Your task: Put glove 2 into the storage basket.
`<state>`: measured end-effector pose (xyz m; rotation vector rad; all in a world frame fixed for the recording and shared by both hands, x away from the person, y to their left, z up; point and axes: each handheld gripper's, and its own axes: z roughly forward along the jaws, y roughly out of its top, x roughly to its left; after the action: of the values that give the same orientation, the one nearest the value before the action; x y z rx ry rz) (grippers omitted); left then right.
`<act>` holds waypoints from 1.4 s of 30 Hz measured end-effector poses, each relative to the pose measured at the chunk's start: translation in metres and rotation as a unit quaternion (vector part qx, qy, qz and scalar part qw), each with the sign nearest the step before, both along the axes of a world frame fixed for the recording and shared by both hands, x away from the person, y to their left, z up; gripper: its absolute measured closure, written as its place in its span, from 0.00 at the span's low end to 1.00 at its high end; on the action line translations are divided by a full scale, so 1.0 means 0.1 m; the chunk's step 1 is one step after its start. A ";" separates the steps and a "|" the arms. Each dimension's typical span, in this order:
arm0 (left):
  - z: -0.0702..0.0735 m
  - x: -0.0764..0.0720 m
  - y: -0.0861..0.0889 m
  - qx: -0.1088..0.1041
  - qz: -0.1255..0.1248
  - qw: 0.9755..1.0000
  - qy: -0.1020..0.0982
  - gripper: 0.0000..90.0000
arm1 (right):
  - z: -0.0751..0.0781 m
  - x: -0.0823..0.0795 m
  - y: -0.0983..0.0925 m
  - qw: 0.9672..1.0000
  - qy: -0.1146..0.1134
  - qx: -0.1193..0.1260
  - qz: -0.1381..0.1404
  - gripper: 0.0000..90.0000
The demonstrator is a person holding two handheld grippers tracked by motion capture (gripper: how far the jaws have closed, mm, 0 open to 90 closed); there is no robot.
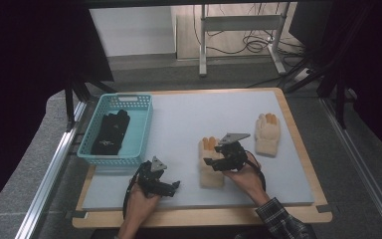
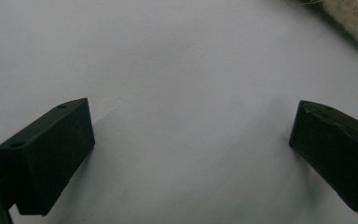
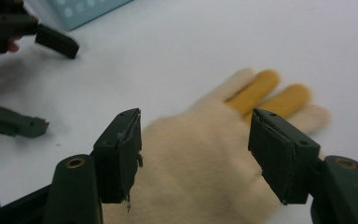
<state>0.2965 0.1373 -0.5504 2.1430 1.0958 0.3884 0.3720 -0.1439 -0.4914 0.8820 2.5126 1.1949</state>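
Observation:
Two cream gloves with orange fingertips lie on the pale mat. The nearer glove (image 1: 210, 167) (image 3: 200, 158) lies under my right gripper (image 1: 210, 162) (image 3: 196, 149), which hovers open with its jaws spread over the glove's palm. The second glove (image 1: 267, 133) rests farther right, flat on the mat. My left gripper (image 1: 175, 185) (image 2: 191, 140) is open low over bare mat at the front left, with nothing between its jaws; a cream glove edge (image 2: 354, 18) shows at that view's top right. The left gripper (image 3: 42, 37) also appears far off in the right gripper view.
A teal plastic basket (image 1: 140, 127) stands at the mat's left side, holding black gloves (image 1: 110, 132). The pale mat (image 1: 189, 119) lies on a wooden board (image 1: 298, 129) whose edge frames it. A desk frame and cables (image 1: 243, 35) stand beyond the table.

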 end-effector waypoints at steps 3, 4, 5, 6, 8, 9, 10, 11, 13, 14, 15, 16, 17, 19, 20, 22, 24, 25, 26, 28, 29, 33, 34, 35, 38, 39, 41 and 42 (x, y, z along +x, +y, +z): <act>0.00 0.00 0.00 0.000 0.000 1.000 0.000 0.00 | 0.05 0.08 -0.16 1.000 0.001 0.002 -0.022 0.39; 0.00 0.00 0.00 0.000 0.000 1.000 0.000 0.00 | 0.05 0.11 -0.22 1.000 0.002 0.001 -0.029 0.41; 0.00 0.00 0.00 0.000 0.000 1.000 0.000 0.00 | 0.05 0.14 -0.28 0.999 0.005 -0.001 -0.038 0.45; 0.00 0.00 0.00 0.000 0.000 1.000 0.000 0.00 | 0.04 0.17 -0.34 0.999 0.009 -0.002 -0.045 0.49; 0.00 0.00 0.00 0.000 0.000 1.000 0.000 0.00 | 0.02 0.22 -0.48 0.998 0.018 -0.003 -0.056 0.56; 0.00 0.00 0.00 -0.001 0.001 1.000 0.000 0.00 | 0.02 0.24 -0.54 0.998 0.017 -0.004 -0.065 0.60; 0.00 0.00 0.00 -0.001 0.001 1.000 0.000 0.00 | 0.01 0.27 -0.61 0.997 0.016 -0.007 -0.073 0.63; 0.00 0.00 0.00 -0.001 0.001 1.000 0.000 0.00 | 0.01 0.29 -0.68 0.996 0.014 -0.010 -0.082 0.65; 0.00 0.00 0.00 -0.002 0.001 1.000 0.000 0.00 | 0.01 0.36 -0.85 0.994 0.014 -0.014 -0.105 0.71; 0.00 0.00 0.00 -0.001 0.001 1.000 0.000 0.00 | 0.02 0.39 -0.91 0.993 0.013 -0.015 -0.112 0.73; 0.00 0.00 0.00 -0.002 0.001 1.000 0.000 0.00 | 0.03 0.42 -1.00 0.992 0.013 -0.016 -0.124 0.75; 0.00 0.00 0.00 -0.002 0.001 1.000 0.000 0.00 | 0.05 0.46 -1.11 0.990 0.014 -0.016 -0.140 0.77; 0.00 0.00 0.00 -0.001 0.001 1.000 0.000 0.00 | 0.07 0.49 -1.20 0.988 0.013 -0.018 -0.151 0.79; 0.00 0.00 0.00 0.000 0.000 1.000 0.000 0.00 | 0.10 0.55 -1.36 0.985 0.011 -0.019 -0.173 0.82; 0.00 0.00 0.00 0.000 0.000 1.000 0.000 0.00 | 0.12 0.57 -1.45 0.982 0.009 -0.019 -0.186 0.83; 0.00 0.00 0.00 -0.001 0.000 1.000 0.000 0.00 | 0.15 0.61 -1.59 0.978 0.005 -0.023 -0.208 0.83; 0.00 0.00 0.00 -0.002 0.001 1.000 0.000 0.00 | 0.17 0.66 -1.76 0.972 0.002 -0.026 -0.234 0.83; 0.00 0.00 0.00 -0.002 0.001 1.000 0.000 0.00 | 0.17 0.68 -1.83 0.970 0.003 -0.027 -0.243 0.83; 0.00 0.00 0.00 -0.002 0.001 1.000 0.000 0.00 | 0.17 0.70 -1.89 0.968 0.003 -0.025 -0.251 0.83; 0.00 0.00 0.00 0.000 0.000 1.000 0.000 0.00 | 0.15 0.72 -1.98 0.965 0.005 -0.022 -0.263 0.80; 0.00 0.00 0.00 0.000 0.000 1.000 0.000 0.00 | 0.13 0.73 -2.01 0.964 0.007 -0.018 -0.266 0.77; 0.00 0.00 0.00 0.000 0.000 1.000 0.000 0.00 | 0.02 0.74 -2.00 0.963 0.017 -0.019 -0.267 0.64; 0.00 0.00 0.00 0.000 0.000 1.000 0.000 0.00 | -0.02 0.74 -1.99 0.964 0.022 -0.018 -0.265 0.63; 0.00 0.00 0.00 0.000 0.000 1.000 0.000 0.00 | -0.05 0.75 -1.98 0.964 0.024 -0.018 -0.265 0.62; 0.00 0.00 0.00 0.000 0.000 1.000 0.000 0.00 | -0.13 0.76 -1.95 0.963 0.034 -0.022 -0.266 0.62; 0.00 0.00 0.00 0.000 0.000 1.000 0.000 0.00 | -0.16 0.77 -1.95 0.962 0.037 -0.023 -0.268 0.65; 0.00 0.00 0.00 0.000 0.000 1.000 0.000 0.00 | -0.20 0.77 -1.95 0.963 0.051 -0.018 -0.266 0.76; 0.00 0.00 0.00 0.000 0.000 1.000 0.000 0.00 | -0.21 0.77 -1.95 0.963 0.056 -0.011 -0.264 0.80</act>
<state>0.2967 0.1373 -0.5505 2.1432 1.0954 0.3879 0.4489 -0.3389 -0.5125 1.5251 2.1451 0.9540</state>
